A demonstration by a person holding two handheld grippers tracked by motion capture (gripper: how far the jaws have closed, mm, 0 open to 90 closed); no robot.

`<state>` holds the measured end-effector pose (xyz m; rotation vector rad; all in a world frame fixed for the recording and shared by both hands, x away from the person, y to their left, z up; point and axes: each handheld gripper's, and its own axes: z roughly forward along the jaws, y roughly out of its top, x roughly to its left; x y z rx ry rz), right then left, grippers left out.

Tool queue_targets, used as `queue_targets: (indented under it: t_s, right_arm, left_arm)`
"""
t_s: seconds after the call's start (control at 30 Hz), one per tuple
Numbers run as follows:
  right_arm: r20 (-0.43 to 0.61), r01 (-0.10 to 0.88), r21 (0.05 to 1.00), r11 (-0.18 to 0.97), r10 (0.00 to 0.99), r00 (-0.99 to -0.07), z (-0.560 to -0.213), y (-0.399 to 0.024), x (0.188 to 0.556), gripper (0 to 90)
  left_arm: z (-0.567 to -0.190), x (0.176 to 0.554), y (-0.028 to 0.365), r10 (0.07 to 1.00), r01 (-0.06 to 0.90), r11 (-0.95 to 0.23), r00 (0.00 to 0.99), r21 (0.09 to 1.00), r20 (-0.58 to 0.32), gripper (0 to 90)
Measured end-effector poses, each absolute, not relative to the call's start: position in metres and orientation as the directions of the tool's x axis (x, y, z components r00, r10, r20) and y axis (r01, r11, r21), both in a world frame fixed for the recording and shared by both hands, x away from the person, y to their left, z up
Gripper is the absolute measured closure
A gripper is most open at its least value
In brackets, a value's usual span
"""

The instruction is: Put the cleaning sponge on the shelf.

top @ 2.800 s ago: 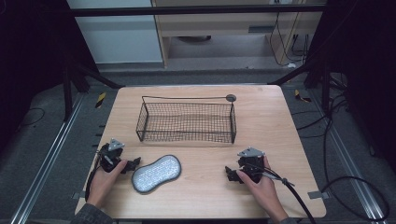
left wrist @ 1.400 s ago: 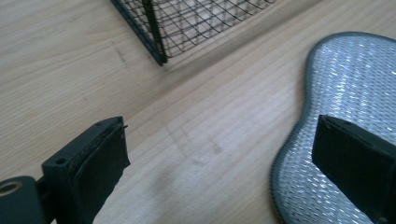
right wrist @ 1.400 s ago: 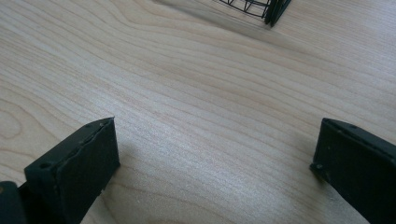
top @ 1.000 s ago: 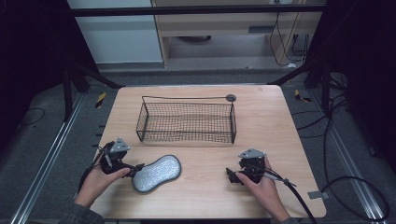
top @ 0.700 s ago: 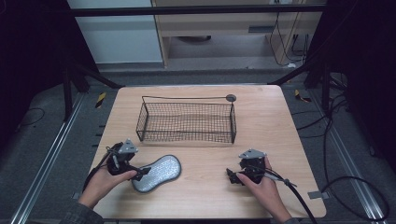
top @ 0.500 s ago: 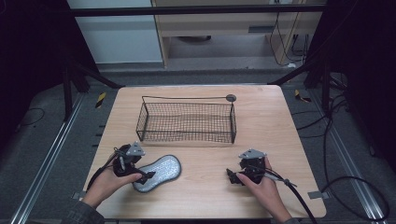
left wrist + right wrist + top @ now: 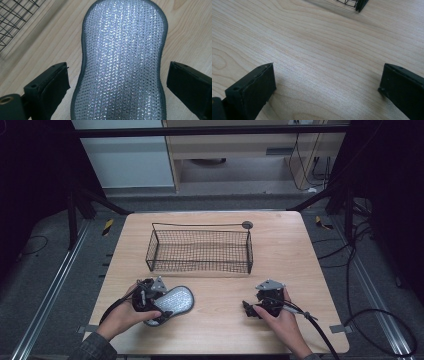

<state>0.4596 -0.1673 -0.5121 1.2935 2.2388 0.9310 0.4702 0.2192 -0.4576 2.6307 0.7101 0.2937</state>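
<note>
Scouring pad (image 7: 170,302), silver mesh with a grey border, lying flat on the wooden worktop (image 7: 300,255), near the front left corner of the wire basket (image 7: 200,248). Left gripper (image 7: 117,82): jaws spread, straddling the pad's narrow waist without closing on it. Right gripper (image 7: 327,87): jaws spread over bare wood, off the basket's front right corner.

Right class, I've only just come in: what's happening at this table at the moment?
A person holds a gripper in each hand at a wooden table. The left gripper is open, its fingers either side of a silvery mesh scrubbing pad lying flat on the table; there is a gap at each side, so it is not gripped yet. The right gripper rests open over bare wood. A black wire basket stands empty behind them.
</note>
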Motion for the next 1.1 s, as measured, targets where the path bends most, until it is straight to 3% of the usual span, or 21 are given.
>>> queue_targets:
  t_s: [1.1]
  right_arm:
    - [-0.007,0.608,0.709,0.357,0.866,-0.5,-0.512,-0.167,0.459,0.4]
  left_arm:
    - [-0.47,0.486,0.202,0.481,0.442,-0.841,0.875,0.311,0.059,2.9]
